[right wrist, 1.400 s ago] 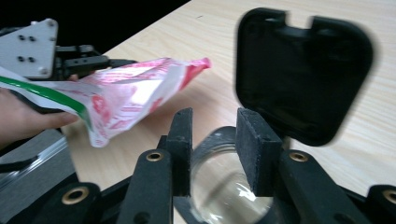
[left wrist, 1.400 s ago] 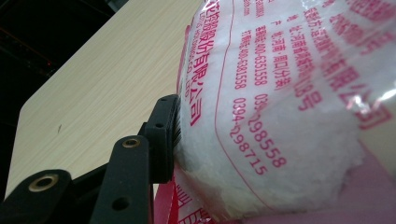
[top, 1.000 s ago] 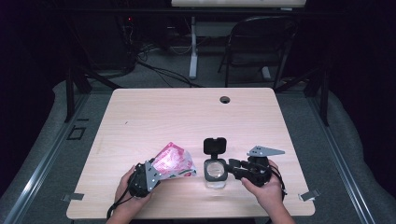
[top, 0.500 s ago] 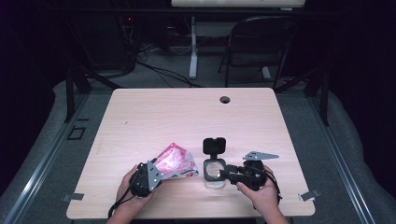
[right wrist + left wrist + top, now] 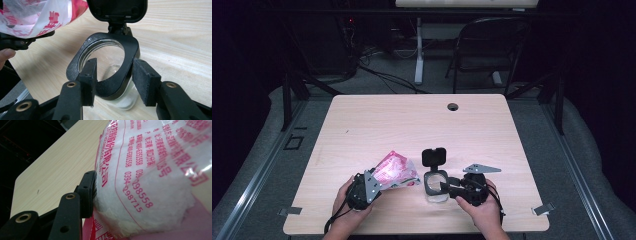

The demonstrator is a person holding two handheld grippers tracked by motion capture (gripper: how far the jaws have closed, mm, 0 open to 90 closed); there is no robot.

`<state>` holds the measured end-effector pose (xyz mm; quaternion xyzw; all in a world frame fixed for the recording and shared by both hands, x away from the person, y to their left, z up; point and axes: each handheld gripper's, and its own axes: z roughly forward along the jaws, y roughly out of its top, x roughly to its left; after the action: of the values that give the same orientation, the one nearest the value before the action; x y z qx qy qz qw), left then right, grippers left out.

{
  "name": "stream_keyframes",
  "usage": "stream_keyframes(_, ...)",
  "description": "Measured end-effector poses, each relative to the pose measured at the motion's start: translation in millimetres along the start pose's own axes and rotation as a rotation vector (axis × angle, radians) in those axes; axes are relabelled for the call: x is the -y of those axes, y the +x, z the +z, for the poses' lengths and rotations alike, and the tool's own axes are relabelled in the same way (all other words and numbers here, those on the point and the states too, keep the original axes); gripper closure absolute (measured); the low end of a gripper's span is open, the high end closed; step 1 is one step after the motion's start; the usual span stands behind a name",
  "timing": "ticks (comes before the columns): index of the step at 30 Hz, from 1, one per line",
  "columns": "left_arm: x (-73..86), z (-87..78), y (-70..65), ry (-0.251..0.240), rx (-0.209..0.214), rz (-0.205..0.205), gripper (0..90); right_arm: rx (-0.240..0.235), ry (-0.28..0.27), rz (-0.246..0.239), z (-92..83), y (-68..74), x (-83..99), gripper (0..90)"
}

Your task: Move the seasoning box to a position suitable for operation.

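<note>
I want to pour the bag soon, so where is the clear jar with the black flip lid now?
In the high view the clear jar stands near the table's front edge, right of the pink bag, with the right claw around its black rim.

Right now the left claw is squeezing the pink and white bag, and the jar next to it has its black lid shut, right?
Not quite. The left claw does squeeze the bag, but the jar has its black lid flipped open and standing up. The right gripper view shows it.
</note>
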<state>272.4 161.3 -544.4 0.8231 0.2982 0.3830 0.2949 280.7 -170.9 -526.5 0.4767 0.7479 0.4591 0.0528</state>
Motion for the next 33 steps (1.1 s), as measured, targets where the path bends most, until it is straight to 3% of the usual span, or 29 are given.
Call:
stream_keyframes(7, -1.5, 0.9, -3.1, 0.005, 0.009, 0.03, 56.7, 0.001, -0.01, 0.007, -1.8, 4.1, 2.4, 53.0)
stream_keyframes(14, -1.7, 2.5, -3.4, 0.006, 0.008, 0.027, 56.7, -0.028, -0.006, 0.003, -9.1, 5.2, 7.1, 53.6)
stream_keyframes(19, -1.5, 1.9, -0.8, 0.005, 0.005, 0.019, 56.7, -0.049, 0.014, -0.05, -14.7, 6.1, 13.6, 52.9)
stream_keyframes(24, -1.1, 0.6, 1.3, 0.006, 0.005, 0.018, 56.7, -0.008, 0.069, -0.174, -12.5, 8.4, 20.5, 52.7)
stream_keyframes(29, -0.7, 0.4, 1.9, 0.006, 0.005, 0.018, 56.7, 0.033, 0.087, -0.212, -3.5, 9.5, 21.8, 53.4)
stream_keyframes(33, -0.6, -0.2, 1.3, 0.0, 0.001, 0.011, 56.7, 0.028, 0.113, -0.205, 3.9, 10.8, 21.3, 56.7)
